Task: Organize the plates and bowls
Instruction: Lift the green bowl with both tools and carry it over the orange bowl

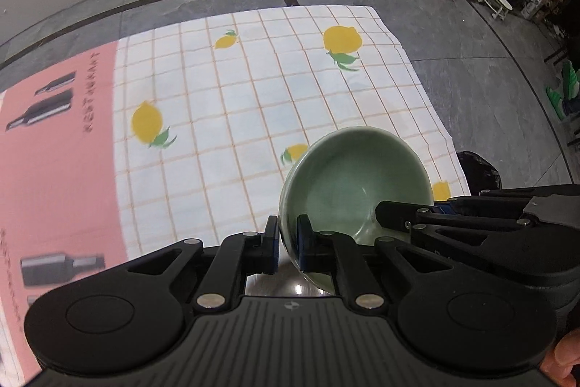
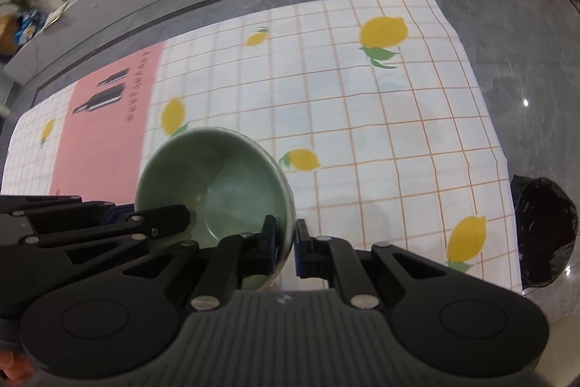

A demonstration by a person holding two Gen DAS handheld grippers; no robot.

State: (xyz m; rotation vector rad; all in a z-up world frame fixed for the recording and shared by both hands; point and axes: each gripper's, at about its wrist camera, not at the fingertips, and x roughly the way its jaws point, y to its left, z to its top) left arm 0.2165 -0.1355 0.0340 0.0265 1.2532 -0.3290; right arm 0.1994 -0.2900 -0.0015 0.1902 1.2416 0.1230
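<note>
Grippers left [image 1: 288, 243] and right [image 2: 286, 247] pinching opposite green bowl [image 1: 348, 184] rims above bare tablecloth [image 1: 253, 89].

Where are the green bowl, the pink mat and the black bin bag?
green bowl [image 1: 348, 176]: left wrist view, inner wall.
pink mat [image 2: 105, 136]: right wrist view, bare middle.
black bin bag [image 2: 543, 231]: right wrist view, its side.

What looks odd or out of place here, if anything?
Only the green bowl: it hangs tilted above the lemon tablecloth, its rim pinched on opposite sides by the left tool and right tool. Nothing looks spilled or broken.
</note>
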